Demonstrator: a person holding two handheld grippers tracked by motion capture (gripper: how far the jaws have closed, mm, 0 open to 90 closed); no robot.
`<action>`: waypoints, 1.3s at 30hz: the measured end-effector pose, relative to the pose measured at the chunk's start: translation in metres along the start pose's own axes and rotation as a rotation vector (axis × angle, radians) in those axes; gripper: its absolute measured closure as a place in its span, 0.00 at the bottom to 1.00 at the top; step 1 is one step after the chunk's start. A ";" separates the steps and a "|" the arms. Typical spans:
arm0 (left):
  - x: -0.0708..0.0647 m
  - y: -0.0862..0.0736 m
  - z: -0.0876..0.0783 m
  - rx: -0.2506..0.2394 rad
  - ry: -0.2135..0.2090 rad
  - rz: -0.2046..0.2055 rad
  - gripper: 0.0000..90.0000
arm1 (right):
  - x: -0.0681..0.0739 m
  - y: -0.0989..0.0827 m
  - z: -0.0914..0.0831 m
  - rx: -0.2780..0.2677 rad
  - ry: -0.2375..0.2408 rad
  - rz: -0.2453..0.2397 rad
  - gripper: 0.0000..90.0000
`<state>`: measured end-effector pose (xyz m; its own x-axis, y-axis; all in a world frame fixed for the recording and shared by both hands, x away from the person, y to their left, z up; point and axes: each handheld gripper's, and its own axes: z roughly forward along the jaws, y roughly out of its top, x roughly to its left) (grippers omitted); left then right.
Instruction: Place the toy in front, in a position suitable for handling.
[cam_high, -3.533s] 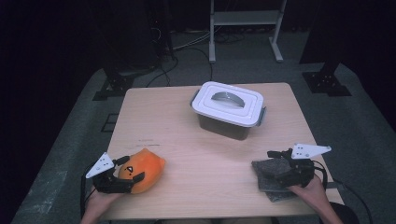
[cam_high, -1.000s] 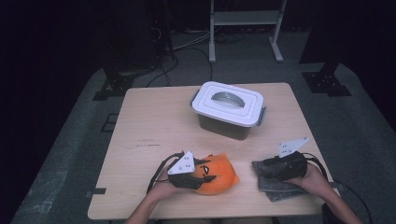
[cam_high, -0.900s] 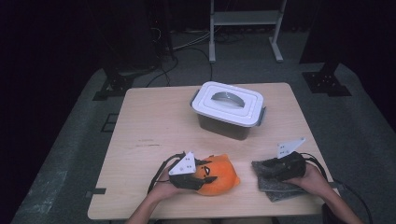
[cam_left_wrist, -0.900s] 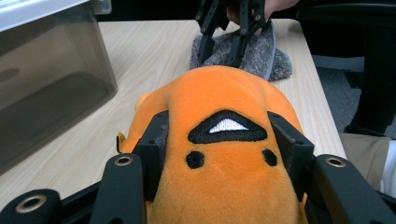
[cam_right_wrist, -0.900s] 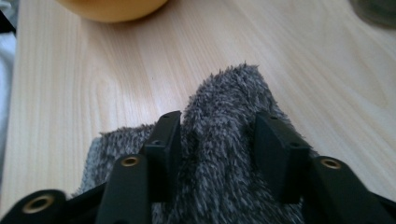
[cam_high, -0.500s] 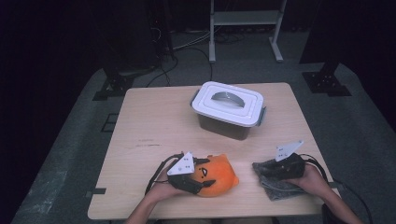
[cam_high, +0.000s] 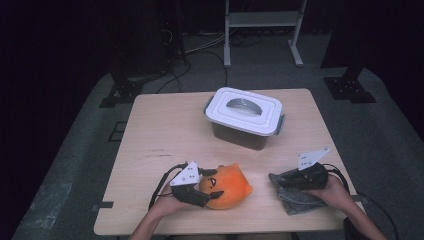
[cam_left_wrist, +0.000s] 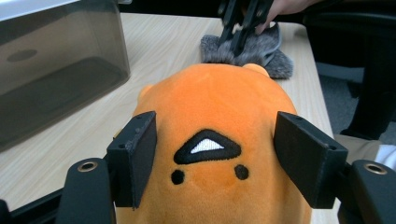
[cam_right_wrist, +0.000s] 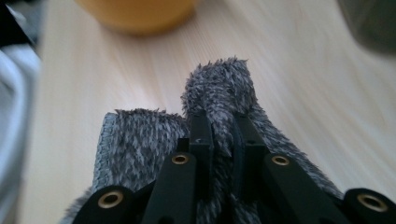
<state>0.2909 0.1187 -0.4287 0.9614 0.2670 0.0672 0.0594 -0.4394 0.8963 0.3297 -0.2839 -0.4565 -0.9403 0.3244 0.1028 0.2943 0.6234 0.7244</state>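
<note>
— The orange toy (cam_left_wrist: 219, 112)?
— Soft short plush, matt, with stitched black and white marks.
— The grey cloth (cam_right_wrist: 140, 144)?
— Shaggy, fuzzy pile.
— The surface (cam_high: 170, 130)?
— Pale wood grain, smooth and matt.
— The box (cam_high: 245, 120)?
— Smoky see-through plastic, white glossy plastic lid.

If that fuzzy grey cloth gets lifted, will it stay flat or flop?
Probably flop: the grey cloth already bunches into a soft ridge where the right gripper pinches it. It looks light, and its furry pile likely resists slipping from the jaws.
</note>
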 end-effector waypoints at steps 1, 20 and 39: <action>0.000 0.001 0.002 -0.001 -0.001 0.002 0.34 | 0.003 0.003 -0.001 -0.029 0.011 -0.003 0.89; -0.001 0.008 0.005 0.040 0.010 -0.006 0.18 | 0.046 0.097 0.054 -0.275 0.189 -0.174 0.88; 0.008 -0.007 0.015 0.050 -0.043 -0.042 0.37 | 0.059 0.090 0.044 -0.288 0.134 -0.131 0.88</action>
<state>0.3019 0.1114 -0.4409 0.9683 0.2496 0.0097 0.1126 -0.4709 0.8749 0.3087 -0.1770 -0.4154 -0.9867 0.1463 0.0706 0.1268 0.4214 0.8980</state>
